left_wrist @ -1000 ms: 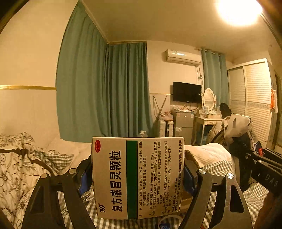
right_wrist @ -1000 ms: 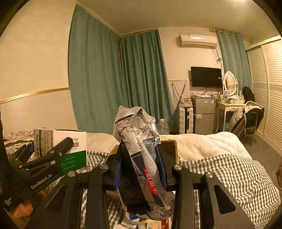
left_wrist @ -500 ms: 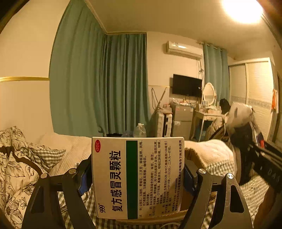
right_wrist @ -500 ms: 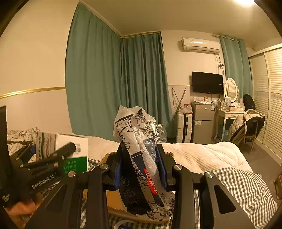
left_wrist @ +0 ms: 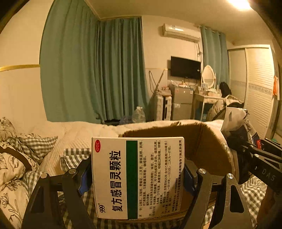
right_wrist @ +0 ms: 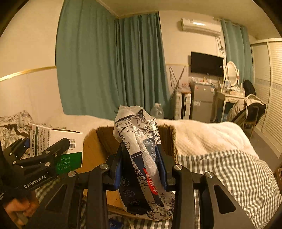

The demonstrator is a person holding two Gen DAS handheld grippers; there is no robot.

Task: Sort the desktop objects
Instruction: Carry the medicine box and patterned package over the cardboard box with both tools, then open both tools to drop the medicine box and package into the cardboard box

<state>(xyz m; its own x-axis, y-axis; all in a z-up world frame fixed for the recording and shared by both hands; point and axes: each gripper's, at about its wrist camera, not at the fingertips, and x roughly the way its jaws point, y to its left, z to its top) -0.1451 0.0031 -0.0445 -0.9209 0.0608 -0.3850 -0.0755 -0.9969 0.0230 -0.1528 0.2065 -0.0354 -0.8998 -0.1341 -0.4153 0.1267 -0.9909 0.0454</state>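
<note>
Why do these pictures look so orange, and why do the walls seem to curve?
Left wrist view: a ceiling lamp glares white at the top edge and tints everything warm; the medicine box print stays sharp. Right wrist view: the fisheye lens bows the gold wall trim and darkens the corners; the crinkled packet is in focus.

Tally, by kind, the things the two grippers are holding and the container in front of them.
White and green medicine box, in the left gripper: 1
Crumpled floral-printed plastic packet, in the right gripper: 1
Open brown cardboard box: 1
Total: 3
</note>
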